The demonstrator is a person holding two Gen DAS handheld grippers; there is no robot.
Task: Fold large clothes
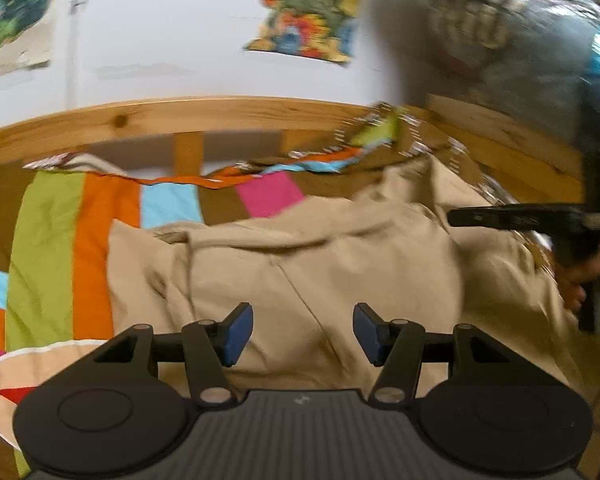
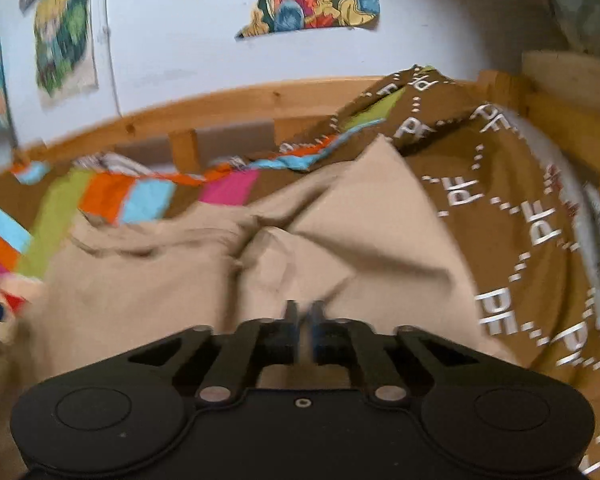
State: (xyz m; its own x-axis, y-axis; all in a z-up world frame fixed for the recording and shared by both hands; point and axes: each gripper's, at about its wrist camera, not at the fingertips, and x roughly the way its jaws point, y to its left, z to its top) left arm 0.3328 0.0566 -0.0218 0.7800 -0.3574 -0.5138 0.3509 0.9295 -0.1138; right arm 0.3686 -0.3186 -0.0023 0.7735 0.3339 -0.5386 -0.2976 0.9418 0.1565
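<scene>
Blk grippers (image 1: 303, 334), blue pads (image 1: 239, 334).

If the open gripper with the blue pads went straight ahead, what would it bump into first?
Probably the beige garment: the left gripper points over it with its jaws open. Farther off are the striped bedcover and wooden bed rail, though depth is unclear.

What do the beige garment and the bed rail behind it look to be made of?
The beige garment looks like a matte woven fabric, perhaps cotton: soft rumpled folds, no sheen, though motion blur hides the weave. The bed rail looks like pale solid wood, likely pine, with visible knots and grain under what may be a clear finish.
</scene>
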